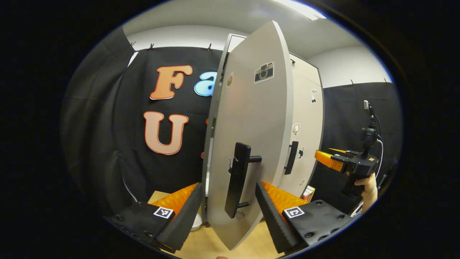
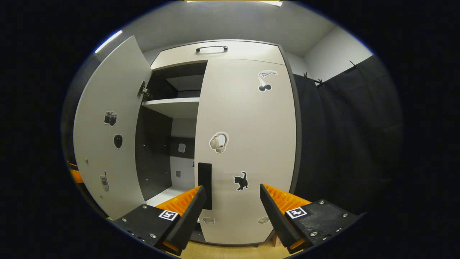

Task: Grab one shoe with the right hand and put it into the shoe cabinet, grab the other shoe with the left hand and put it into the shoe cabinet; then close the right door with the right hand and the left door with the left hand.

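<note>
My left gripper [image 1: 228,208] gaped wide around the left door [image 1: 248,118] handle [image 1: 237,180] (untouched); centre frame, my right gripper [image 2: 230,208], equally open, faced the closed right door [image 2: 248,144].

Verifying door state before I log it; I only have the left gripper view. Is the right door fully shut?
Observer: Yes. In the right gripper view the right door sits flush with the cabinet front.
Operator: Is the right gripper open or shut?
Observer: Open. The right gripper has its fingers spread, and that door's handle is just ahead of it, close to one finger.
Operator: How much of the inside is exposed on the left side?
Observer: The left door stands open, and the gap shows a shelf with dark inner walls.
</note>
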The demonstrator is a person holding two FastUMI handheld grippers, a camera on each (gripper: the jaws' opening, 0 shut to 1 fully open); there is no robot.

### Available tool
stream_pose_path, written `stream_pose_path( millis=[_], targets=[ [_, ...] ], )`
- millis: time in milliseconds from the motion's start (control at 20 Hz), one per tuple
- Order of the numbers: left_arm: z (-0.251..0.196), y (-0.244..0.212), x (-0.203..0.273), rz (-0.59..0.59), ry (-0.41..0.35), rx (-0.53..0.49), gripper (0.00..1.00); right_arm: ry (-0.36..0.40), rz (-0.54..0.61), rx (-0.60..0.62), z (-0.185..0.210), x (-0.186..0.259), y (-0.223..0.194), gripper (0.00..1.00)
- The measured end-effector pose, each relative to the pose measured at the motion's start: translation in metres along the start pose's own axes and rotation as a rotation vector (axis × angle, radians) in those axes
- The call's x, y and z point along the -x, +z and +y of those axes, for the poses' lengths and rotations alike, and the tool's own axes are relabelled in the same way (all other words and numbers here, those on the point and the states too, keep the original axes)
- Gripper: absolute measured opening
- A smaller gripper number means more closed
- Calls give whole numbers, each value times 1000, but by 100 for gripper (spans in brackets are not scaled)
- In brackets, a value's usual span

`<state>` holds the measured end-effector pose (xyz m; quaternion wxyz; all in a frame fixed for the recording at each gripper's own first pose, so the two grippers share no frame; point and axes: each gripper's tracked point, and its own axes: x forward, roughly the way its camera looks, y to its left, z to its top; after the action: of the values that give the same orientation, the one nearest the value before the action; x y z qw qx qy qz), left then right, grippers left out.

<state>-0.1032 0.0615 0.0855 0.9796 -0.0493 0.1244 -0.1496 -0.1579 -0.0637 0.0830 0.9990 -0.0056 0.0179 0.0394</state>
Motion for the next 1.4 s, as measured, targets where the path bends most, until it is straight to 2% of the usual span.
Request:
stream_pose_path(
  millis=[200, 250, 350, 450, 600, 650, 800, 1000, 1050, 1400],
  targets=[
    [-19, -1, -24, -9, 1, -9, 92, -43, -27, 14, -32, 27, 9, 94],
    [-27, -2, -29, -8, -9, -4, 95, -58, -32, 11, -41, 33, 11, 94],
    [-47, -7, -39, 2, -50, 10, 99, -82, -43, 7, -54, 42, 14, 94],
    [-65, -6, -57, 9, -93, 23, 96, -106, -47, 14, -68, 49, 16, 94],
    [-71, -7, -87, 7, -44, 9, 92, -142, -52, 17, -86, 60, 17, 94],
    [-83, -14, -95, 14, -52, 16, 98, -151, -51, 15, -91, 63, 17, 94],
    [-94, -18, -124, 21, -24, -11, 100, -180, -43, 21, -108, 70, 13, 94],
    [-97, -15, -145, 14, 8, -54, 97, -205, -29, 23, -124, 76, 8, 94],
    [-99, -13, -149, 14, 19, -62, 100, -206, -24, 26, -126, 77, 7, 94],
    [-103, -4, -191, 17, 98, -107, 100, -182, -11, 21, -128, 76, 5, 94]
  ],
)
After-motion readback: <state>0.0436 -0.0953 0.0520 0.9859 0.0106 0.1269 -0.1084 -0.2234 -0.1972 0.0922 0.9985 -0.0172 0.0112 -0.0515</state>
